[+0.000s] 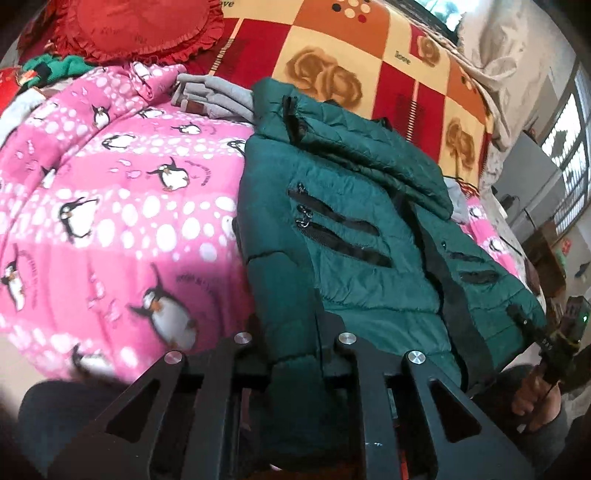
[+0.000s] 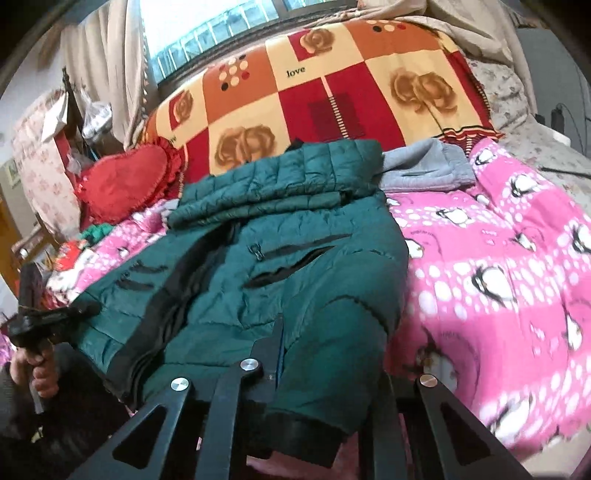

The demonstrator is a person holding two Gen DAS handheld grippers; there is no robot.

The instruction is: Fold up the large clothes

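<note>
A dark green quilted jacket (image 1: 354,229) lies front up on a pink penguin blanket (image 1: 110,206), with its sleeves folded across the chest. My left gripper (image 1: 291,332) is shut on the jacket's near hem at one corner. My right gripper (image 2: 317,354) is shut on the jacket (image 2: 280,266) at the other hem corner, cloth bunched between the fingers. Each gripper shows in the other's view: the right one (image 1: 532,332) at the hem's edge, the left one (image 2: 74,314) at the hem's left side.
Folded grey clothes (image 1: 218,96) lie beyond the jacket. A red heart cushion (image 2: 129,184) and a red-orange checked quilt (image 2: 332,92) stand at the back. A window (image 2: 221,22) is behind the bed. The pink blanket (image 2: 498,277) spreads to the side.
</note>
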